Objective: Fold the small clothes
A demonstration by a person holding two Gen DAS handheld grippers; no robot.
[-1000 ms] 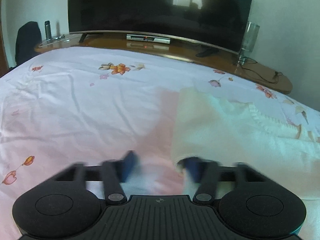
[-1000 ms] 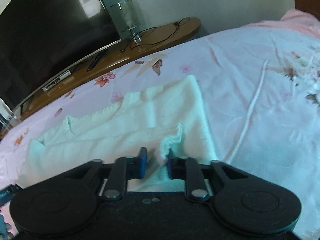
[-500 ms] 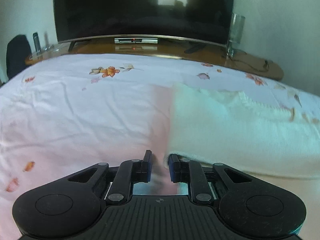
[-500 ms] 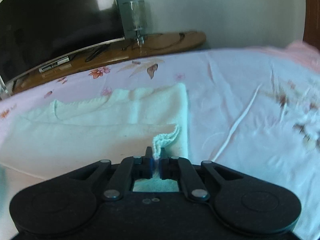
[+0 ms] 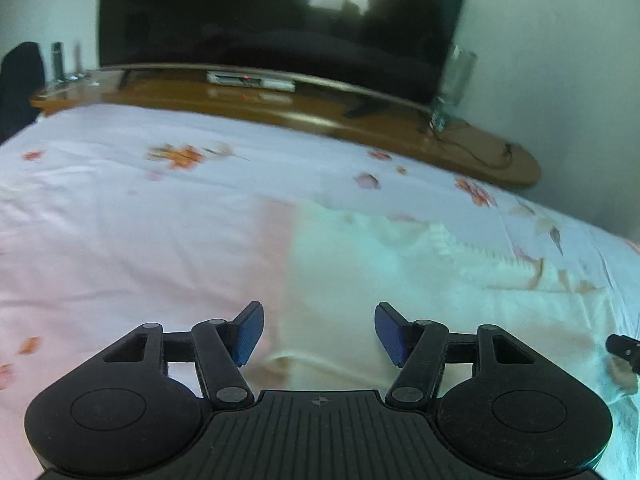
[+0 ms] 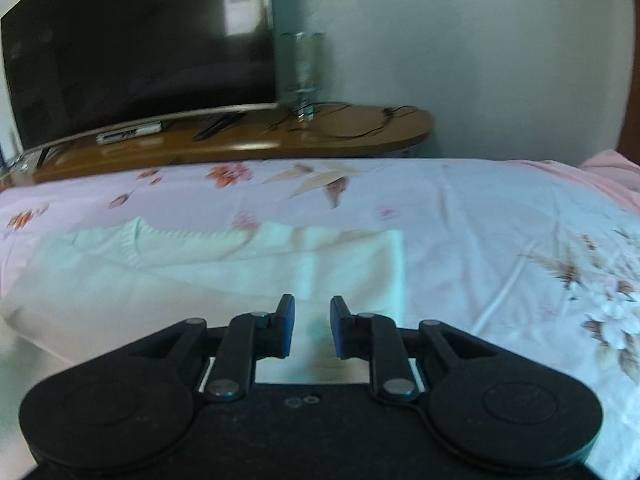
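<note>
so the white knit top (image 5: pixel 400 280) lies flat on the flowery bed sheet (image 5: pixel 140 220), spread sideways with its neckline on the side toward the tv (image 6: pixel 140 40). looks to me like one fold is already in, since the near edge is thick and doubled, which is probably why nothing is gripping it.

the left gripper (image 5: pixel 316 332) hangs just over the top's left near corner with its blue pads spread wide, nothing between them. my guess is it sits there because that corner is the natural place to pinch for the next fold.

the right gripper (image 6: pixel 312 328) is over the near edge of the top too, toward its right end, fingers apart with a smaller gap and no cloth caught in it. both views are a bit smeared, so i can't say if the tips brush the fabric or just hover.

the wooden shelf (image 6: pixel 280 136) under the tv is well beyond the top and out of the way. next move likely needs both corners pinched evenly, or the soft knit will bunch.
</note>
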